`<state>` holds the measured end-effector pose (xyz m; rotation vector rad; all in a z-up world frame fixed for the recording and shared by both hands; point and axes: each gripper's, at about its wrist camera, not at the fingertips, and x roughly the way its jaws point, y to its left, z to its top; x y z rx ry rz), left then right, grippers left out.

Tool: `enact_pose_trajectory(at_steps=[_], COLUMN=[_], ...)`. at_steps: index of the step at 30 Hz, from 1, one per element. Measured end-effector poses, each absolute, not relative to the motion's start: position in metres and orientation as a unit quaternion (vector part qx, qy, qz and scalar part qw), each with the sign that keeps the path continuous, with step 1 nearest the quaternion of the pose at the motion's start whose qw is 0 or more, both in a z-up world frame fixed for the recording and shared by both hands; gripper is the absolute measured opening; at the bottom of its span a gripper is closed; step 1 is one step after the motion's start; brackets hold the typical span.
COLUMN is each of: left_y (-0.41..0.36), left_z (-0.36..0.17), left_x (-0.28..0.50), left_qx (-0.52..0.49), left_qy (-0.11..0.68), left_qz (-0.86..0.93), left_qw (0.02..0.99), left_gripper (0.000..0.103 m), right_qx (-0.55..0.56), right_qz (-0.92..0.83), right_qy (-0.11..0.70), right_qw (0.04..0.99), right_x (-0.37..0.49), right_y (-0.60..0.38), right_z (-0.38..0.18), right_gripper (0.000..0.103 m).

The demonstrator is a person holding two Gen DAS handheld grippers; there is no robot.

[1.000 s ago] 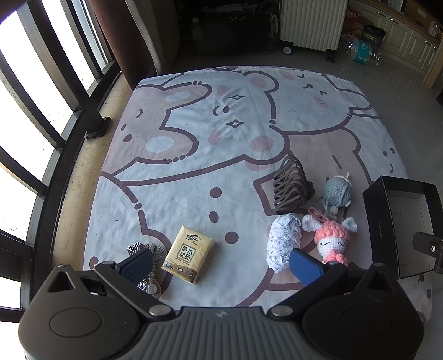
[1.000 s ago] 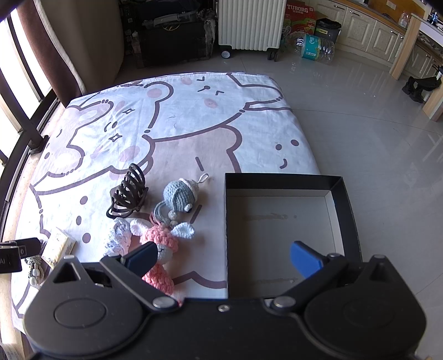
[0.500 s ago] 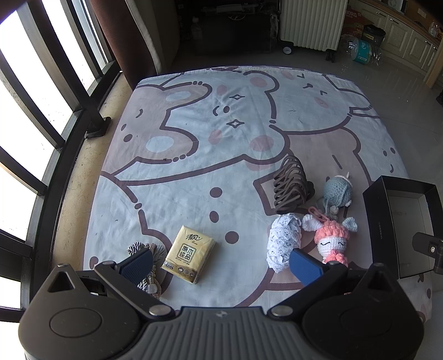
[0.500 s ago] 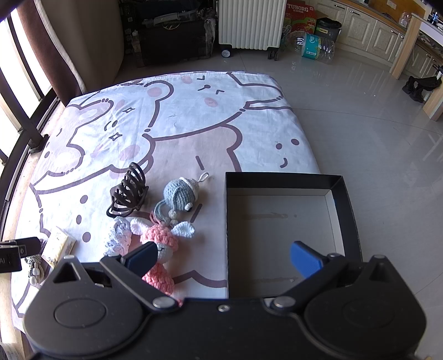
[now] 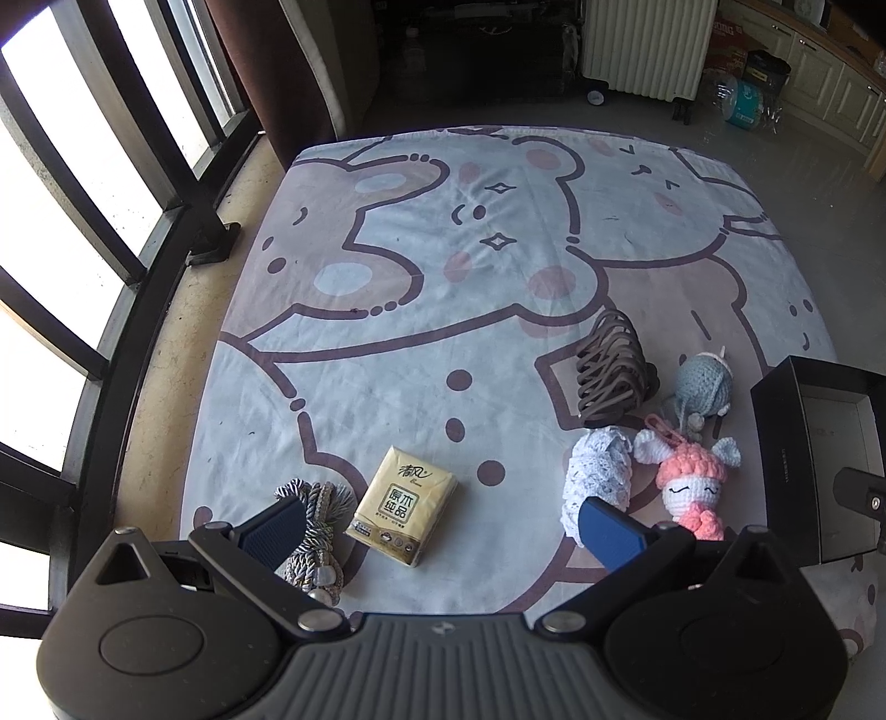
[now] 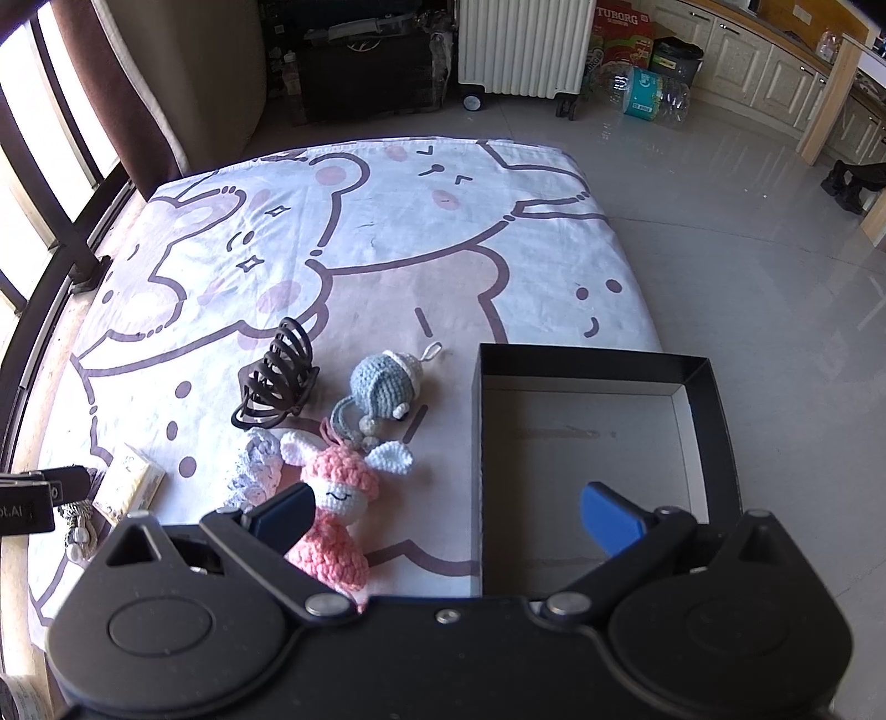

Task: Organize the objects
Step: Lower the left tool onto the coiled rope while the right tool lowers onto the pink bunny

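On a cartoon-print sheet point(image 5: 498, 232) lie a yellow tissue pack point(image 5: 402, 504), a grey tassel cord point(image 5: 318, 520), a brown claw hair clip point(image 5: 609, 368), a white crochet piece point(image 5: 598, 476), a pink crochet doll point(image 5: 692, 487) and a grey-blue crochet toy point(image 5: 703, 382). An open black box point(image 6: 587, 459) stands empty at the sheet's right edge. My left gripper point(image 5: 443, 526) is open above the tissue pack. My right gripper point(image 6: 448, 515) is open over the box's left wall, beside the pink doll point(image 6: 332, 515). The clip point(image 6: 277, 376) and grey-blue toy point(image 6: 382, 387) lie further off.
A window with dark railings point(image 5: 83, 221) runs along the left. A white radiator point(image 6: 520, 44), a dark cabinet point(image 6: 365, 61), plastic bottles point(image 6: 642, 91) and cupboards point(image 6: 764, 61) stand at the back. Tiled floor point(image 6: 747, 266) lies right of the sheet.
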<state>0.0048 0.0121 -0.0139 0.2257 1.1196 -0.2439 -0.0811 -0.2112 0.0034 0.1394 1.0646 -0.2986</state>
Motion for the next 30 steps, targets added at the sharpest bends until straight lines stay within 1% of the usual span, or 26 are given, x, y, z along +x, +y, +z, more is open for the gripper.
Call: enact_pose_trajectory(at_steps=[5, 11, 17, 30], left_y=[0.021, 0.026, 0.026, 0.045], left_z=[-0.016, -0.024, -0.033, -0.07], left_x=[0.012, 0.02, 0.028, 0.055], left_qx=[0.105, 0.111, 0.124, 0.129], left_qy=[0.531, 0.537, 0.543, 0.581], left_qz=[-0.111, -0.111, -0.12, -0.109], left_qw=[0.833, 0.829, 0.822, 0.796], left_gripper=[0.103, 0.103, 0.103, 0.103], right_qx=[0.076, 0.059, 0.069, 0.069], right_qz=[-0.139, -0.124, -0.118, -0.097], right_qy=[0.502, 0.517, 0.531, 0.563], right_qw=[0.85, 0.845, 0.836, 0.818], right_x=[-0.072, -0.061, -0.052, -0.029], right_y=[-0.208, -0.198, -0.198, -0.19], right_z=[0.004, -0.005, -0.017, -0.045], right_gripper=[0.103, 0.103, 0.103, 0.103])
